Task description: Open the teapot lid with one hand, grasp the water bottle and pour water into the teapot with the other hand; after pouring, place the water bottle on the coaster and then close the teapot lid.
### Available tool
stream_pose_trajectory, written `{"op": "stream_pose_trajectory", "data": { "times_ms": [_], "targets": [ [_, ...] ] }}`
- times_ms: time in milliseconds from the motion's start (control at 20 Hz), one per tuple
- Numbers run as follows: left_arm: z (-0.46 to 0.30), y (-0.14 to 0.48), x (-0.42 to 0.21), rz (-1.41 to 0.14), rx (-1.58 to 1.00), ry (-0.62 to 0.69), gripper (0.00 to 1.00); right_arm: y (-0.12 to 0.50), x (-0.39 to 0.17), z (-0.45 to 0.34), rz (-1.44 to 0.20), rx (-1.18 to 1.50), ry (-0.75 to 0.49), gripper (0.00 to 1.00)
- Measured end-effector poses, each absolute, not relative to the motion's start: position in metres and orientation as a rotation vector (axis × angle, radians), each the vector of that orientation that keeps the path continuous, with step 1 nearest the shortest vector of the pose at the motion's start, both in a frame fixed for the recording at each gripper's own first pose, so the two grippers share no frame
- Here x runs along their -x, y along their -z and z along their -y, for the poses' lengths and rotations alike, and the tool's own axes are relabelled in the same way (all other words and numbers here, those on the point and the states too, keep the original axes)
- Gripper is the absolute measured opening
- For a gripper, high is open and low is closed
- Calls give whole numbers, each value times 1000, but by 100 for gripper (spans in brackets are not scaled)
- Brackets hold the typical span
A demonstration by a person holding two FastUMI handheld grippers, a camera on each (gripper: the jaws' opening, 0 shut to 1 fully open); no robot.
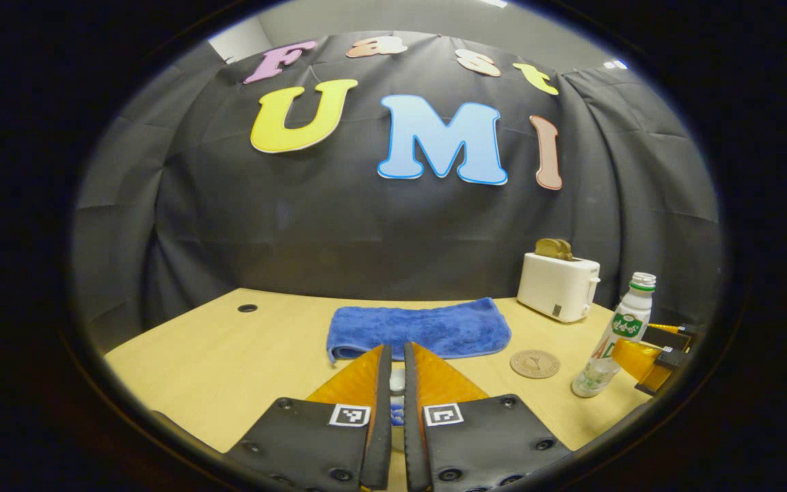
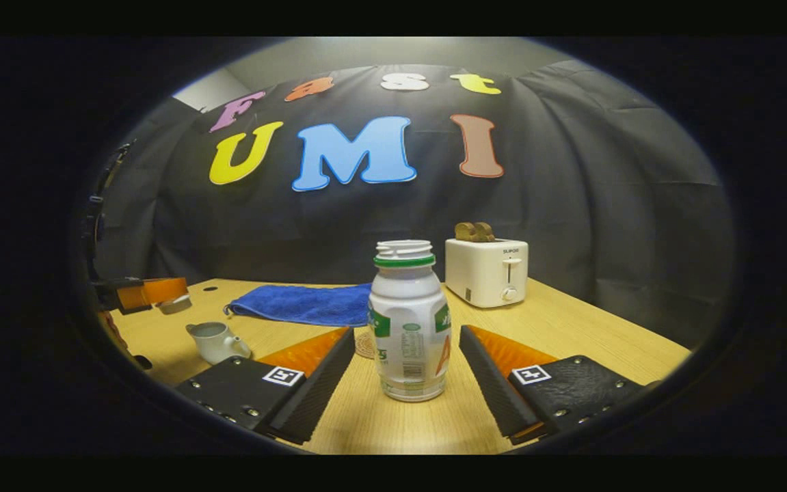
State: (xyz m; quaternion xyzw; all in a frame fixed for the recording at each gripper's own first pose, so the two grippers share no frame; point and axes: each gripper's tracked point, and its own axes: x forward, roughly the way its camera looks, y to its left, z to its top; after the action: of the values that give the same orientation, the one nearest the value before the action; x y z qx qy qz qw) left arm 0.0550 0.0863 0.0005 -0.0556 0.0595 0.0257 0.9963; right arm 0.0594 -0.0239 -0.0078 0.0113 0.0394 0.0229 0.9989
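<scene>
White plastic water bottle (image 2: 409,321) stands uncapped at centre frame on the counter (image 2: 571,335) between the spread right tongs (image 2: 407,372), untouched; left tongs (image 1: 396,386) clench the teapot lid (image 1: 397,380).

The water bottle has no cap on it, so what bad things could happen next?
1. The right claw is open on both sides of the water bottle. A crooked squeeze might tip the capless bottle and spill.
2. The teapot mouth looks small, so poured water may splash onto the table.
3. The left claw holds the lid up; a loose pinch could drop it.
</scene>
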Motion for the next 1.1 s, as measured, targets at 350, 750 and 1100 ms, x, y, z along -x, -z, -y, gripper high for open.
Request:
{"op": "stream_pose_trajectory", "data": {
  "times_ms": [350, 750, 1100],
  "targets": [
    [-119, -5, -39, -104, 123, -99, 19, 12, -77, 17, -98, 8, -48, 95],
    [-132, 5, -35, -111, 156, -105, 11, 29, -85, 19, -166, 33, -31, 83],
    [-142, 15, -30, -114, 177, -112, 19, 21, -86, 11, -157, 162, -27, 81]
  ]
}}
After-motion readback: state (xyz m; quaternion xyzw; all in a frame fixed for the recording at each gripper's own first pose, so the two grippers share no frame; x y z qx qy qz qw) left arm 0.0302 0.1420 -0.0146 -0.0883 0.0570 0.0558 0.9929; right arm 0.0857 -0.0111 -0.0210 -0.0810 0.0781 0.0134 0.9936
